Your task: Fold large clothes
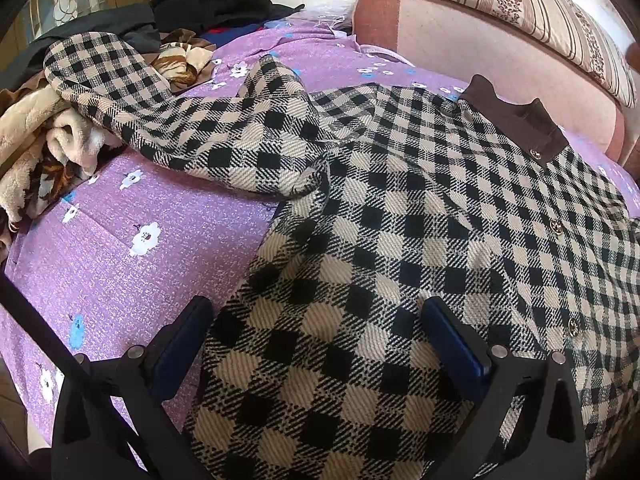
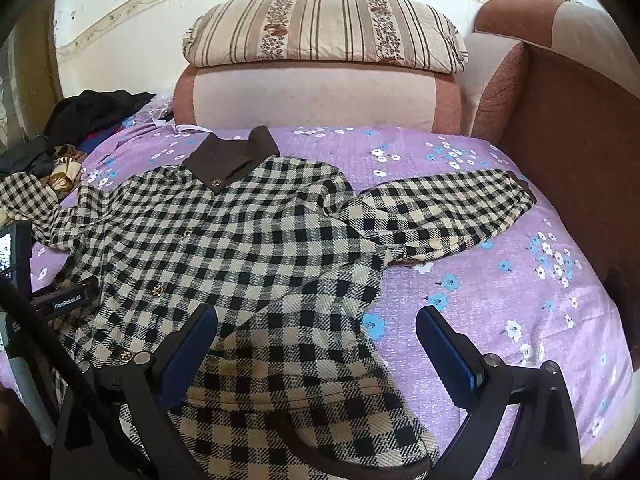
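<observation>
A black-and-beige checked coat (image 2: 240, 240) with a brown collar (image 2: 232, 156) and gold buttons lies flat, front up, on the purple floral bedspread (image 2: 500, 320). It also fills the left wrist view (image 1: 400, 220). Its one sleeve (image 2: 440, 208) stretches to the right, the other sleeve (image 1: 132, 92) reaches onto a clothes pile. My left gripper (image 1: 316, 332) is open, straddling the coat's lower left edge. My right gripper (image 2: 316, 336) is open over the coat's lower right edge, near the brown-trimmed hem (image 2: 320, 456).
A pile of other clothes (image 1: 52, 140) and dark garments (image 1: 208, 4) lie at the bed's left. A pink sofa back (image 2: 312, 96) with a striped cushion (image 2: 324, 28) stands behind. A brown armrest (image 2: 568, 128) bounds the right side.
</observation>
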{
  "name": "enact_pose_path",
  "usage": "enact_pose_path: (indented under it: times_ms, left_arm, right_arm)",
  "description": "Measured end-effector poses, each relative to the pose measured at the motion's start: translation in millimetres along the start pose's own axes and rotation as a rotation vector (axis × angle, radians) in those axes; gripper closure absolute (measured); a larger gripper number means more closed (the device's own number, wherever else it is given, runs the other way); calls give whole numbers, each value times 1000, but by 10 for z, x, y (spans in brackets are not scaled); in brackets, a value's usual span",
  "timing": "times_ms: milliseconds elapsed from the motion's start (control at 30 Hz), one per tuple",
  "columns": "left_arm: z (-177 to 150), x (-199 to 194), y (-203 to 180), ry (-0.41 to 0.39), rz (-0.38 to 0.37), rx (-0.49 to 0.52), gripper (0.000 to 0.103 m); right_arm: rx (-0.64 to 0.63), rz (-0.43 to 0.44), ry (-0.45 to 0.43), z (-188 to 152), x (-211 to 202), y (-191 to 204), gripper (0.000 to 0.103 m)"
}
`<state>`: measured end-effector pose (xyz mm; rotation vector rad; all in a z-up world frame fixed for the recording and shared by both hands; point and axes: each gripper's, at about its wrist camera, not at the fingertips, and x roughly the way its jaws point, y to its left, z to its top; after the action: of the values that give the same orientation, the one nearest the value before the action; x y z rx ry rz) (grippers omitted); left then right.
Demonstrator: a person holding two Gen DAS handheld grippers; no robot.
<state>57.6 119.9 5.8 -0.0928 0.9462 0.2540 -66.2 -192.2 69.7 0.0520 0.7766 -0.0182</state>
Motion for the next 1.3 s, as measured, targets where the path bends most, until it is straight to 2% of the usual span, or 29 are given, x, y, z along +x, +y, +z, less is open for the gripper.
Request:
enact_pose_path:
  times_ms: [400, 1167, 1300]
  left_arm:
    - [-6, 7, -10, -1, 2, -1, 0]
    - [-10, 14, -18, -2, 4, -2, 0]
    - [-9, 15, -19, -3, 4, -2, 0]
  right_arm:
    - [-131, 73, -31, -194, -165, 483, 1]
    - [-176, 51, 55, -295, 112, 629, 1]
    - [-168, 47, 69, -138, 261, 564, 1]
